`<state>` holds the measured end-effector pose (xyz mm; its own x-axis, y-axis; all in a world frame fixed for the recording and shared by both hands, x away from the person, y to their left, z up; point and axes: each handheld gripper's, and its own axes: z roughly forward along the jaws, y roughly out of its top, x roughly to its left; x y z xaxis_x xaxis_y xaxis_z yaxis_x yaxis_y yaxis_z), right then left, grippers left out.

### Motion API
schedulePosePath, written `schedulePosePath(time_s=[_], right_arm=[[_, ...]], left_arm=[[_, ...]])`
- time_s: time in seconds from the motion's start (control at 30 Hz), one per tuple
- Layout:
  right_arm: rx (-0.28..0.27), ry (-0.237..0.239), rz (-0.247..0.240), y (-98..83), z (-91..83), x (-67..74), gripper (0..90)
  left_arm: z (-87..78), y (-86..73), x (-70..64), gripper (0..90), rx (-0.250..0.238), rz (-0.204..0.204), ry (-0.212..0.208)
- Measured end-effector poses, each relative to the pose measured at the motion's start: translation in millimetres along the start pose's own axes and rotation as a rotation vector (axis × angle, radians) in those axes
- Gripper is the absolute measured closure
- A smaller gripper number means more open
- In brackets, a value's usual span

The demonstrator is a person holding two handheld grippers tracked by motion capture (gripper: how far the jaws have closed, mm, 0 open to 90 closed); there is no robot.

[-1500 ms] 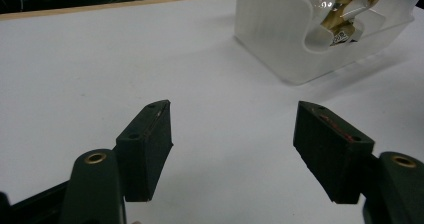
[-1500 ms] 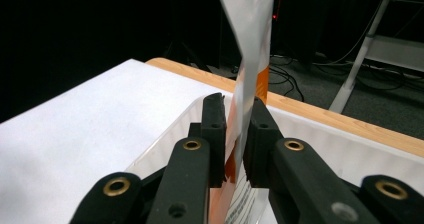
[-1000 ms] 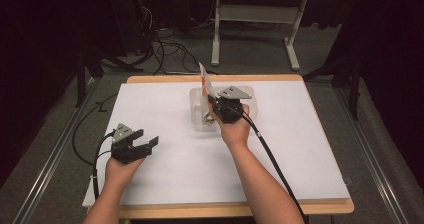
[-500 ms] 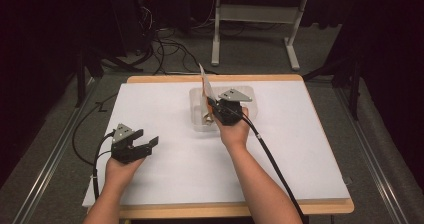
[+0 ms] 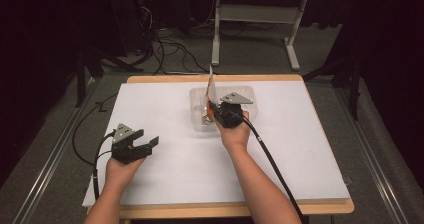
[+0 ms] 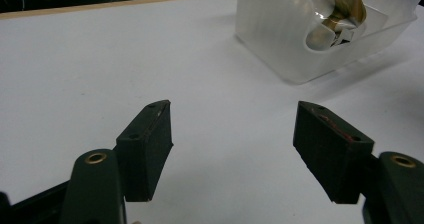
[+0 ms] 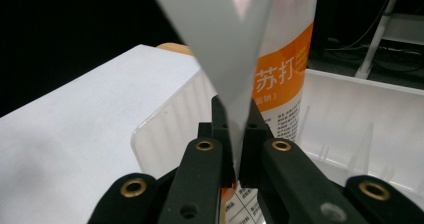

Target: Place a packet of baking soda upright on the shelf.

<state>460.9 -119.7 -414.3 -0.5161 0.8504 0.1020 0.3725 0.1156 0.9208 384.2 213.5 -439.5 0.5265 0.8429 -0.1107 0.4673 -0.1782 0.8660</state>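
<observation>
the right gripper [image 7: 234, 134] has its jaws pinched shut on a flat white-and-orange printed packet [image 7: 280, 69], holding it upright by its lower edge, right over the clear plastic bin [image 5: 248, 95] that sits just under and beyond the jaws. the packet looks lifted but not clear of the bin, so i'd say the pick is made and the carrying away and setting down are left. a small metal clip [image 6: 340, 26] lies in the bin. well off to its side, the left gripper [image 6: 232, 139] hangs open and idle above the white tabletop [image 5: 165, 104].
</observation>
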Motion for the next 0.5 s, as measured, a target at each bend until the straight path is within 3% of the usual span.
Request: schedulePosePath(time_s=[0.03,0.17,0.3,0.43,0.5], right_arm=[[0.009,-0.009,-0.003,-1.3,-0.9,-0.6,80.4],[0.028,-0.021,-0.001,-5.6,-0.6,-0.5,70.6],[0.048,-0.024,-0.028,-11.0,1.6,2.7,83.1],[-0.019,-0.021,-0.042,-2.3,-2.3,9.5,81.1],[-0.027,-0.017,-0.038,0.6,-3.0,9.6,80.4]], left_arm=[[0.0,0.0,0.3,32.3,0.001,0.0,0.0],[-0.2,0.2,0.1,32.3,-0.002,0.0,0.001],[-0.4,0.3,0.1,32.3,-0.003,-0.001,0.001],[-0.2,0.1,1.5,32.3,0.001,0.0,0.003],[-0.2,0.1,1.5,32.3,0.0,0.0,0.002]])
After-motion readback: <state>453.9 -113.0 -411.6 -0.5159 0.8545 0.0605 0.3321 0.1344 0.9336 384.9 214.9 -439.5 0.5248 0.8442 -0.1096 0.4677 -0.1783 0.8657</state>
